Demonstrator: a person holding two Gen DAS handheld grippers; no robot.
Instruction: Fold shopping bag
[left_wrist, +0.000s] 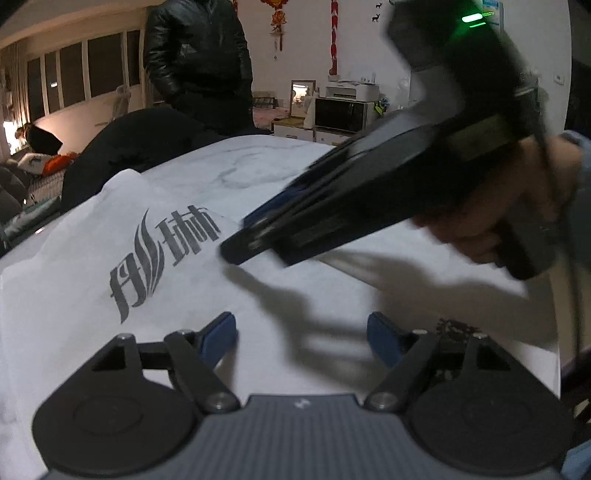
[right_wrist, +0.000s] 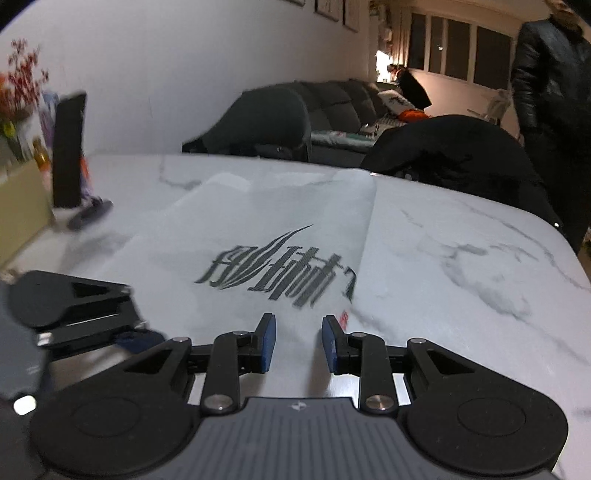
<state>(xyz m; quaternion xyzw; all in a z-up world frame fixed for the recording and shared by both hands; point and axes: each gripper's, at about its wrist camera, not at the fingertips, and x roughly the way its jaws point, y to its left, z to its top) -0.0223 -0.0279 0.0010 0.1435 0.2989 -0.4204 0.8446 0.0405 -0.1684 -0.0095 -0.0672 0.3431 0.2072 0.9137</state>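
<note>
- The white shopping bag (left_wrist: 110, 236) lies flat on the marble tabletop (right_wrist: 461, 236), logo up, centre frame.
- The left gripper (left_wrist: 301, 334) hovers over it, fingers wide apart.
- The right gripper (right_wrist: 298, 341) has its fingers slightly apart, holding nothing, near the bag's edge.

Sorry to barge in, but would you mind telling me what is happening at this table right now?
A person is working on a white shopping bag with a handheld tool in each hand. The bag lies flat on the marble table, printed logo facing up. The left tool hovers open over the bag's near part, holding nothing. The right tool is also open and empty, low over the bag near its edge by the logo. Another person in a dark jacket stands behind the table.
</note>
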